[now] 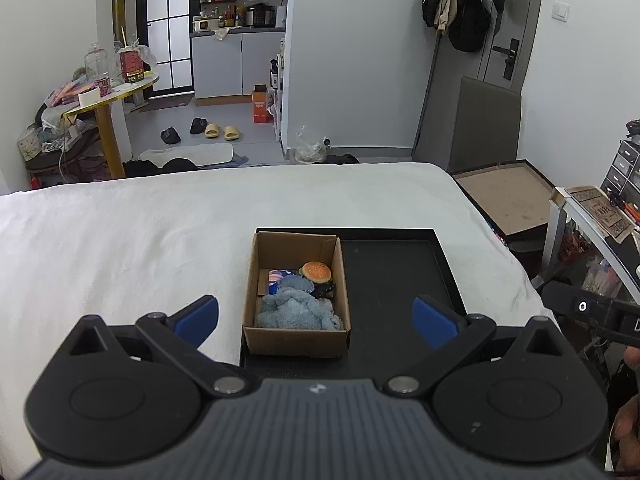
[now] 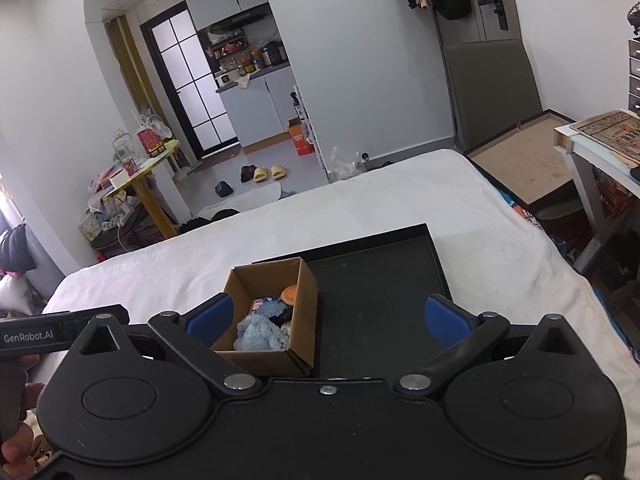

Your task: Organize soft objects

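The cardboard box [image 1: 297,292] stands in the left part of the black tray [image 1: 400,276] on the white-covered bed [image 1: 120,240], its long axis running near to far. Inside lie a blue fluffy cloth [image 1: 296,310], a burger toy [image 1: 317,272] and a blue packet [image 1: 276,280]. The left hand-held gripper [image 1: 316,316] is spread wide and empty, the box straight ahead between its fingers. The right hand-held gripper [image 2: 328,320], equally wide and empty, has the box ahead to its left, so the left one seems nearer.
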`<state>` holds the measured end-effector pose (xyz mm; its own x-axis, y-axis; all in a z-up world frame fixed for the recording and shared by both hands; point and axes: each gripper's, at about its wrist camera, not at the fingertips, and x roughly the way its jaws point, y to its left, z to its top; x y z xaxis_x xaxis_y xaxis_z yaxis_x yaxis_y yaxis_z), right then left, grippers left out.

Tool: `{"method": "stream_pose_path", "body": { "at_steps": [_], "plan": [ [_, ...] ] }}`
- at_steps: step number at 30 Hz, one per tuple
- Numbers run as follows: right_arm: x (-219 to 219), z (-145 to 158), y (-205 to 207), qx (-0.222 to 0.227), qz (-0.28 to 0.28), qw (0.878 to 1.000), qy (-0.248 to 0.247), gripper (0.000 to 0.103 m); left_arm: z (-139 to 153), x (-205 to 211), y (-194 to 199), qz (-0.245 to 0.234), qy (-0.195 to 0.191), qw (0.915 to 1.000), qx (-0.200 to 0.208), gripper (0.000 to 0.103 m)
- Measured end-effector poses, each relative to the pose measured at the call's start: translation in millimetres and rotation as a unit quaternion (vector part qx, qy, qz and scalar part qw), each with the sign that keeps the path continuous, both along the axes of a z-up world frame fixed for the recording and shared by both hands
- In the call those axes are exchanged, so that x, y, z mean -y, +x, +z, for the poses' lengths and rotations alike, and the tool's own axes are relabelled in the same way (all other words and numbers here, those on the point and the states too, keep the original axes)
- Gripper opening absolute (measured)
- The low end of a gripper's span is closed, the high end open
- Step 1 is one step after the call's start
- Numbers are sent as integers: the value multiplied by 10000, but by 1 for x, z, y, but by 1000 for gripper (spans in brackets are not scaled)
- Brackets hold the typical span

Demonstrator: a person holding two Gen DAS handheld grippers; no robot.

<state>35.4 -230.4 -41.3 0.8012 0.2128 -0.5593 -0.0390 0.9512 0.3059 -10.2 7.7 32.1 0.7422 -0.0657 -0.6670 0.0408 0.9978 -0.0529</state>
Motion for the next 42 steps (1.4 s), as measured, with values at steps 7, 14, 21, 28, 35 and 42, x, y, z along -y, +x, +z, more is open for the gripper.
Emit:
{"method": "stream_pose_path", "body": {
  "at_steps": [7, 14, 21, 28, 35, 42],
  "plan": [
    [0, 9, -9, -15, -16, 10000, -6, 103, 7, 3, -16, -87, -41, 9999, 40, 103],
    [0, 14, -20, -76, -38, 9998, -198, 103, 13, 4, -27, -110, -57, 9999, 76, 103],
    [-7, 15, -29, -69, 74, 9995, -300, 103, 13, -2, -37, -51, -104, 9999, 95, 103],
    [-11, 10, -33, -201, 93, 9989, -412, 103, 10, -7, -41, 59, -20, 10000, 20, 103],
    [-8, 7, -39, -232, 9, 9987, -457, 103, 9, -7, -45, -4, -11, 10000, -9, 103],
    [-10, 6, -42, -254, 36, 9986, -461, 103, 1, -6, -43, -74, 45, 9999, -91, 103]
  ]
}}
